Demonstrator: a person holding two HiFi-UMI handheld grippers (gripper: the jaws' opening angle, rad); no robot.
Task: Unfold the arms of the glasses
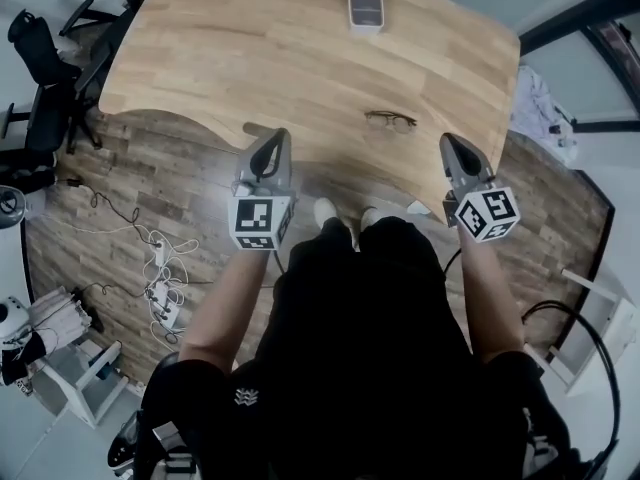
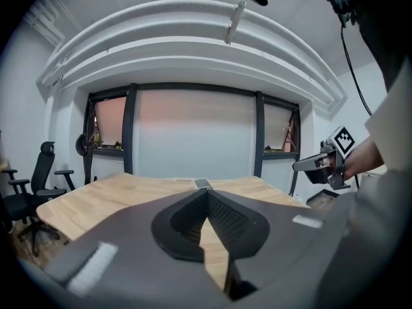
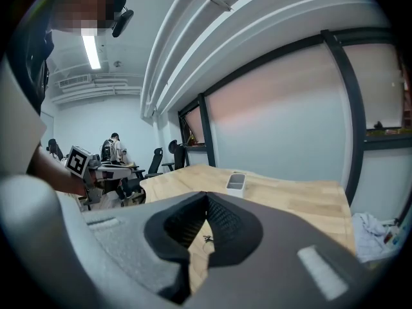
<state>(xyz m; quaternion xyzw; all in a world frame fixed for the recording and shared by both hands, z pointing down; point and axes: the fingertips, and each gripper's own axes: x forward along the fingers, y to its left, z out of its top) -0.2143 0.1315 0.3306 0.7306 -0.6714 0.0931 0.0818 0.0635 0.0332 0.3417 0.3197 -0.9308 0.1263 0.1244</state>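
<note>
— Starting with the left gripper (image 2: 207,195): how do its jaws stand?

— Closed, tips pressed together, with nothing between them. It hangs over the near edge of the wooden table (image 1: 230,58).

— And the right gripper (image 3: 206,197)?

— The same: its tips meet and it holds nothing. It sits at the table's near edge too, off to the right.

— Where are the glasses (image 1: 390,120)?

— Flat on the table close to that near edge. They lie between the two grippers, nearer the right one, and neither touches them. They're too small to tell how the arms lie.

— Anything else?

— A small white box (image 1: 366,10) at the far side, well apart from the glasses. There are office chairs (image 1: 40,78) to the left and cables (image 1: 160,268) on the floor.
</note>
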